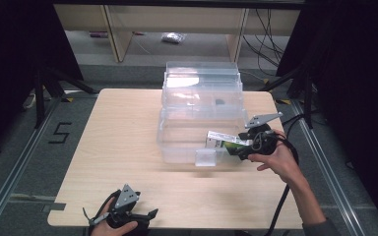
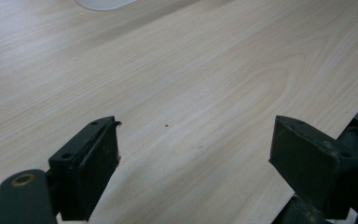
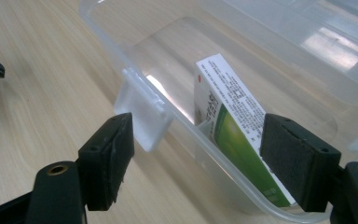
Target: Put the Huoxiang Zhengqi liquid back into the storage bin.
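While the left tool [image 1: 150,214] idles with jaws wide apart and nothing between them at the tabletop's [image 1: 123,142] near edge, well away from the clear bin [image 1: 200,110], the right tool [image 1: 241,147] works at that bin's near right corner. Its jaws stand open too; the green and white box [image 3: 230,119] leans just inside the bin's front wall, close against one pad, the other pad well off it. My read: the box is being set down inside, propped on the wall so it slides in. Bin's latch tab [image 3: 142,114] hangs outside, just left of the box.
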`<state>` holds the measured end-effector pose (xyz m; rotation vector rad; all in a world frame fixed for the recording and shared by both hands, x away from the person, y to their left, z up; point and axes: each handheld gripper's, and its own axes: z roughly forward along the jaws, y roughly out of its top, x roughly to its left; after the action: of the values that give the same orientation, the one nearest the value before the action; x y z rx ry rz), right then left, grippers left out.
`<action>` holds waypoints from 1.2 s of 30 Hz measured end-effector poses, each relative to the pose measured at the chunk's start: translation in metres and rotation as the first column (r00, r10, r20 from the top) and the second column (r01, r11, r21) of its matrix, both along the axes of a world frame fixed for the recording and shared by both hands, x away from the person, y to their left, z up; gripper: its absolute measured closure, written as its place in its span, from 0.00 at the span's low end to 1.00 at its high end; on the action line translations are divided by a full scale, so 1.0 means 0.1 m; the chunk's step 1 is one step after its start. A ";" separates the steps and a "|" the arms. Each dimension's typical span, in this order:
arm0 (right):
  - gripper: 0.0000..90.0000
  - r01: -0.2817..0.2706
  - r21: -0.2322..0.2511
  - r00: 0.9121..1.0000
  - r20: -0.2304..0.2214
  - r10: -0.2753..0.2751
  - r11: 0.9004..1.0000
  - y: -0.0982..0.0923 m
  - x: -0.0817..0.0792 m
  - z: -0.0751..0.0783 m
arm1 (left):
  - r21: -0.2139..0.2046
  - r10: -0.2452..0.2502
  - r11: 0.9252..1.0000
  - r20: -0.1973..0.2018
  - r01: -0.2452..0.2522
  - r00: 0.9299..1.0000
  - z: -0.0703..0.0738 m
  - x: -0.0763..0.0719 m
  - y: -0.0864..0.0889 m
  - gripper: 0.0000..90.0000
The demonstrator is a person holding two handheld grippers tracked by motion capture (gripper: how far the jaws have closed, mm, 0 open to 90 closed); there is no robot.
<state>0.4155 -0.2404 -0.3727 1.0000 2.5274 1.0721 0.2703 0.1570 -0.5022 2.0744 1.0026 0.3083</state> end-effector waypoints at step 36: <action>0.20 -0.030 0.051 0.997 0.067 0.026 0.998 0.27 -0.43 -0.23 | 0.001 -0.009 1.000 0.004 0.009 1.000 0.00 0.00 0.00 0.16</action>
<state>0.3721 -0.2130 -0.3952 0.9289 2.4801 1.1649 0.2700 0.1574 -0.5021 2.0780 0.9913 0.3081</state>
